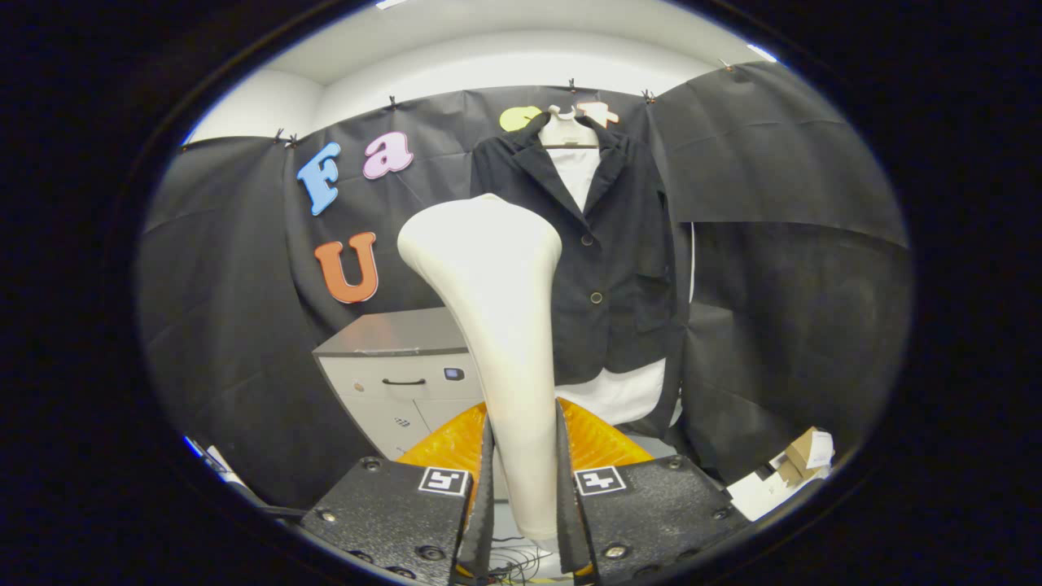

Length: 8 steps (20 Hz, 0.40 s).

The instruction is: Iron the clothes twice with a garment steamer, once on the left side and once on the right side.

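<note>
A cream-white garment steamer (496, 325) stands upright between my fingers, its wide head rising ahead of me. My gripper (523, 480) is shut on the steamer's handle, with both fingers pressing its sides. Beyond it a black jacket (606, 260) over a white shirt (580, 167) hangs on a hanger against the booth wall. The steamer head sits in front of the jacket's left side and hides part of it. The white shirt hem (623, 395) shows below the jacket.
A grey-white drawer cabinet (403, 370) stands to the left under the jacket. An orange ribbed object (452, 443) lies just behind my fingers. Cardboard boxes and papers (794, 468) sit on the floor at the right. Loose cables (513, 561) lie below the fingers.
</note>
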{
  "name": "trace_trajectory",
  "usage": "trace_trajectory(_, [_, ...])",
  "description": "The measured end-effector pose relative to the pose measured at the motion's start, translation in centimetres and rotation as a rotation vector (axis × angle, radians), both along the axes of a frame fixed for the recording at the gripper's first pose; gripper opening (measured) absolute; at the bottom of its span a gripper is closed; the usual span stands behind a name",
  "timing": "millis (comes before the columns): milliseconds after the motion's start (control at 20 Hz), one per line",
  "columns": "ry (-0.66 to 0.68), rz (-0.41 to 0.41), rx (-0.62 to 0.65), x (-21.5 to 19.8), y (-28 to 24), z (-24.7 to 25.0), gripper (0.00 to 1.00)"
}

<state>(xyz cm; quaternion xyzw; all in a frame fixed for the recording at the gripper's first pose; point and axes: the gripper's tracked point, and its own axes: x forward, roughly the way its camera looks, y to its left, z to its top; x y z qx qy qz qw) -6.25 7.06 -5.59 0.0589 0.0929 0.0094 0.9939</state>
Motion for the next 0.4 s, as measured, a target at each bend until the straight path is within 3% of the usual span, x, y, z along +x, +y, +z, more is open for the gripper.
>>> trace_trajectory(400, [0.012,0.036,-0.015,-1.7,1.2,-0.8,0.34])
